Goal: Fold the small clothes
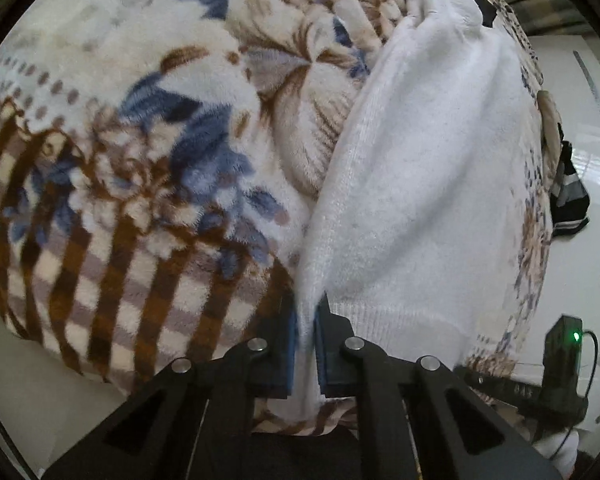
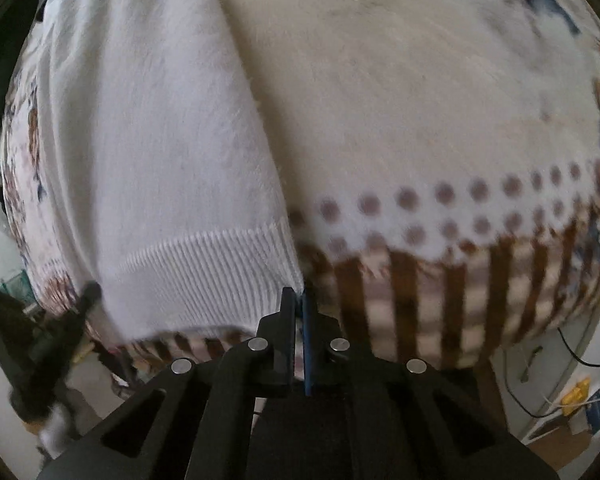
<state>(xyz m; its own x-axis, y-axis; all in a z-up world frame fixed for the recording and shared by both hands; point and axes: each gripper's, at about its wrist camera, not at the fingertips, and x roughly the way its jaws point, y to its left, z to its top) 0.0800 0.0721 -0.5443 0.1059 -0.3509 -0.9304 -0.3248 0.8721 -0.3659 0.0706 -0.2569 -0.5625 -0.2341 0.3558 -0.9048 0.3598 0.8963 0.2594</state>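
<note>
A white knitted garment lies spread on a floral and checked fleece blanket. In the left wrist view my left gripper is shut on a pinched-up fold of the garment's edge, and white cloth runs down between its blue pads. In the right wrist view the same garment shows its ribbed hem. My right gripper is shut on the hem's right corner, with a sliver of white between the jaws. The far end of the garment bunches up at the top of the left view.
The blanket covers a raised surface that drops off near both grippers. A dark striped cloth hangs at its right edge. A black device with a green light stands lower right. A blurred black object is at the left; cables and clutter lie on the floor.
</note>
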